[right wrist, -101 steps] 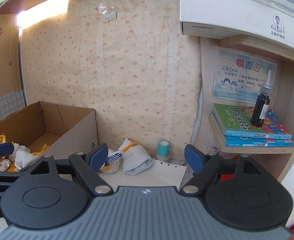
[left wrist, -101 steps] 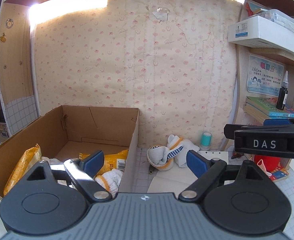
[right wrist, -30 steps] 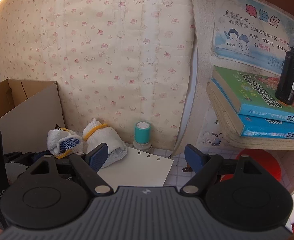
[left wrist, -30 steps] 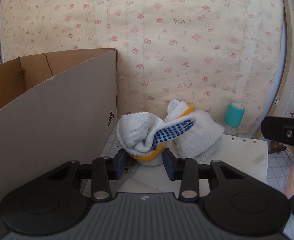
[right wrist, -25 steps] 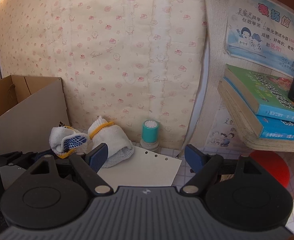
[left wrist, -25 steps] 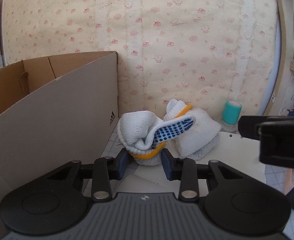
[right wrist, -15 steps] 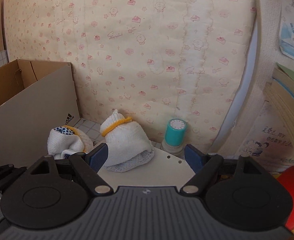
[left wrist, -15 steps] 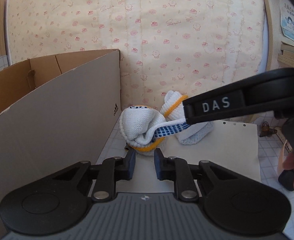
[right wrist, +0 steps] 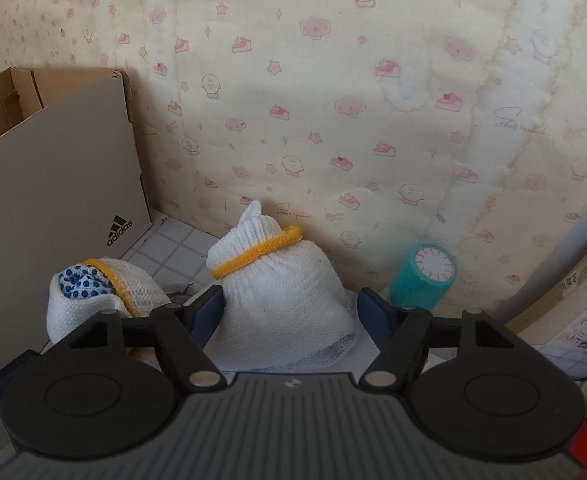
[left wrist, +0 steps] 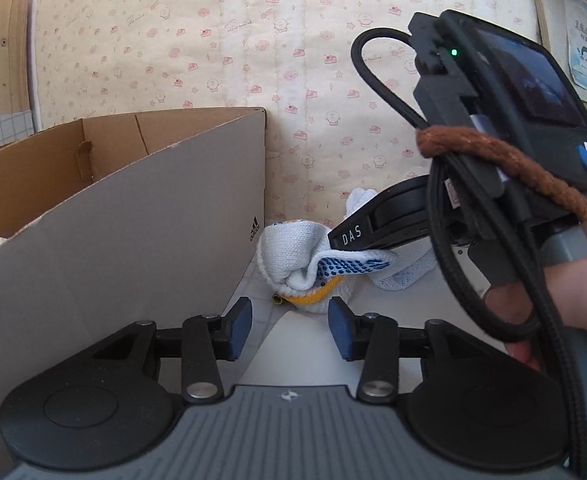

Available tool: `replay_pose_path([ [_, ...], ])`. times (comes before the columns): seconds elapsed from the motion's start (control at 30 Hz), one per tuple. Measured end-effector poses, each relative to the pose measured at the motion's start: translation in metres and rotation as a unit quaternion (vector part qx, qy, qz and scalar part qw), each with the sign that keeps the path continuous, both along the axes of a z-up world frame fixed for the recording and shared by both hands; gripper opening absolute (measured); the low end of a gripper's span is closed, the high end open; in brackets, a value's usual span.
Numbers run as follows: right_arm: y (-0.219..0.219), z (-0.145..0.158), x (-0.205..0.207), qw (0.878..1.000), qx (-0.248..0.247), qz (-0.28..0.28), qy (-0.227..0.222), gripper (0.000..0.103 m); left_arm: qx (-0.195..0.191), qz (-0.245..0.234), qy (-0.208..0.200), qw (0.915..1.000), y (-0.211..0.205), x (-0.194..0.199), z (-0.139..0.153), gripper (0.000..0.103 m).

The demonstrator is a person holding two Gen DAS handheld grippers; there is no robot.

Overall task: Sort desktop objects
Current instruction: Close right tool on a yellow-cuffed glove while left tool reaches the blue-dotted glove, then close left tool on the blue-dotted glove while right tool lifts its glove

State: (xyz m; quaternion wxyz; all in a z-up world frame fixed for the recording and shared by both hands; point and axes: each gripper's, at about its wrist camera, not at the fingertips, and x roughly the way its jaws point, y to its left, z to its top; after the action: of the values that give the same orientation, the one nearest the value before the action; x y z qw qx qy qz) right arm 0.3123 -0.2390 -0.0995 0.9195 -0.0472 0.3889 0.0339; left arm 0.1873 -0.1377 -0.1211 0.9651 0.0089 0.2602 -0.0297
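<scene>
Two rolled white work gloves with yellow cuffs lie against the patterned wall. The blue-dotted glove [left wrist: 293, 256] [right wrist: 93, 296] sits just past my left gripper [left wrist: 289, 328]. Its jaws stand a little apart with bare desk between them, and neither pad presses on the glove. My right gripper [right wrist: 291, 312] reaches down over the other glove [right wrist: 277, 280], which is between its closing jaws. The left pad is at the knit and the right pad stands just off it. In the left wrist view the right gripper's body [left wrist: 493, 128] and a hand [left wrist: 573, 288] hide most of that glove.
An open cardboard box [left wrist: 133, 220] [right wrist: 53, 184] stands at the left, its side wall close to the dotted glove. A teal round stamp [right wrist: 421, 280] stands by the wall at the right. A white paper sheet [left wrist: 305, 356] lies under the grippers.
The right gripper has come forward and down over the right-hand glove and its jaws have narrowed around it. It now fills the right of the left wrist view. The left jaws stand wider than half a second ago.
</scene>
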Motion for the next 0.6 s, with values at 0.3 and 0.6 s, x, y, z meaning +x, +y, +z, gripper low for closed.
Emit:
replay_pose_path([
  [0.3,-0.015,0.021,-0.027,0.999,0.008,-0.023,-0.035,0.033,0.020,-0.008,-0.031,0.9993,-0.018,0.002,0.006,0.079],
  [0.6,-0.060,0.052,-0.059,0.993,0.034,-0.065,-0.094,0.033,0.033,0.008,-0.038,0.9987,-0.030,0.019,0.008,0.089],
])
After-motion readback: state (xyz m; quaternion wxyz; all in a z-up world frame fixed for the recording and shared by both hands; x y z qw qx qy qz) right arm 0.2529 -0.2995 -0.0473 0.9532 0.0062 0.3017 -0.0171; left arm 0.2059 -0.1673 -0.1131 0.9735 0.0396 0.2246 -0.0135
